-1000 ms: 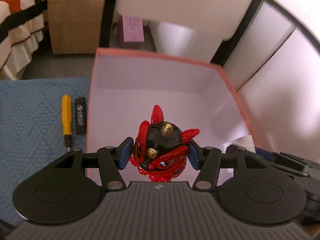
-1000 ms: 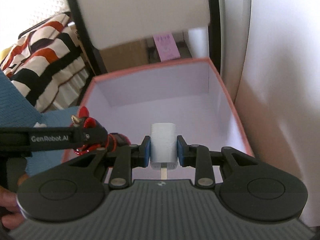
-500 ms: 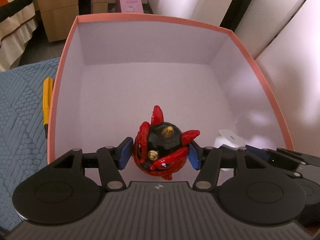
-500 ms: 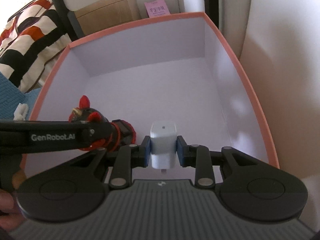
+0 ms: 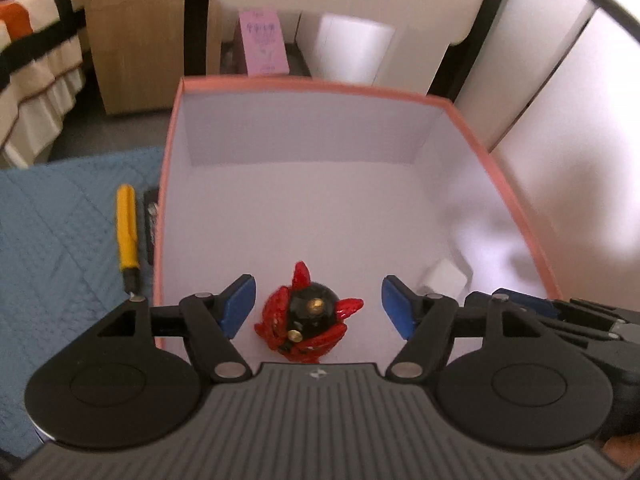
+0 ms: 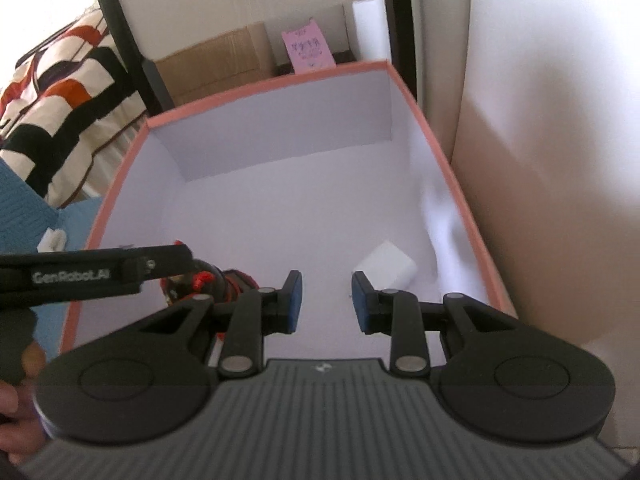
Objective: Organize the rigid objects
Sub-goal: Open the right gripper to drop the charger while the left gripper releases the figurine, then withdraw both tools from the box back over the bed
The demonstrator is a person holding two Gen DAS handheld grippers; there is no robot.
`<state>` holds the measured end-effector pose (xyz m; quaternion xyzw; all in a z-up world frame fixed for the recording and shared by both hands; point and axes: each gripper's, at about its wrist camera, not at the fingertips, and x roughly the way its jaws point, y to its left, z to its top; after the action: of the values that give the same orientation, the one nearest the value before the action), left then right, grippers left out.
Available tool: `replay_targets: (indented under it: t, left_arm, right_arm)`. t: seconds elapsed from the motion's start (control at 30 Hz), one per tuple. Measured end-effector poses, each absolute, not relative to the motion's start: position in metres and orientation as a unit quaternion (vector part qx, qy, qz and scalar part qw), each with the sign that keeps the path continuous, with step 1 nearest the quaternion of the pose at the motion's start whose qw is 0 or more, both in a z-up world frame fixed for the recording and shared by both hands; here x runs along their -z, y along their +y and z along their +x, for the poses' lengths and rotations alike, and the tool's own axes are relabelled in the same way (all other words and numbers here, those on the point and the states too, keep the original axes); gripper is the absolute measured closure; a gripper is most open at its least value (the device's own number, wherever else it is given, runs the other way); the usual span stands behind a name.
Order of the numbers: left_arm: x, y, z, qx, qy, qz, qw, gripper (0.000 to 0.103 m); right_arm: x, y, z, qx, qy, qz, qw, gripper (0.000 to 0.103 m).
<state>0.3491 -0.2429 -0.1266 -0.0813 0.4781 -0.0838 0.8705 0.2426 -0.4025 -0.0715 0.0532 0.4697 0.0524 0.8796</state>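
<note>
A bedroom corner: a striped bedspread (image 5: 36, 40) hangs at the far left, a wooden cabinet (image 5: 136, 32) stands behind, and a blue quilted mat (image 5: 60, 240) covers the work surface, on which sits a pink-rimmed box (image 5: 320, 90) with pale walls and floor. Half a second ago both grippers pinched their loads over the box; now both loads lie on its floor. The left gripper (image 5: 316, 306) has just been opening, its blue pads spread well clear on either side of the red-and-black figurine (image 5: 308, 320), which rests free near the box's front wall. The right gripper (image 6: 326, 300) also stands with its jaws apart and nothing between them in its own view, though they are less widely spread; the white charger block (image 6: 386, 266) lies tipped on the floor just beyond its right pad, near the box's right wall. I judge two rigid items to be stowed, so both hands are free for the next ones: a yellow-handled screwdriver (image 5: 127, 232) and a dark small object (image 5: 151, 216) beside it lie on the mat, just outside the box's left wall. The figurine is glossy, a round black body with red spiky fins and small brass studs; hard and knobbly, it would likely roll if nudged
</note>
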Motion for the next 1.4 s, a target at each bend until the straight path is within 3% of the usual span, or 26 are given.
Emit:
replay_targets:
  t: [0.7, 1.4]
  left_arm:
    - [-0.031, -0.153, 0.229, 0.076, 0.322, -0.109, 0.937, 0.028]
    - [-0.017, -0.052, 0.104, 0.057, 0.332, -0.122, 0.934, 0.028]
  right_arm:
    - [-0.053, -0.358, 0.168, -0.079, 0.340, 0.071, 0.934, 0.071]
    - [-0.054, -0.259, 0.067, -0.128, 0.347, 0.040, 0.928, 0.071]
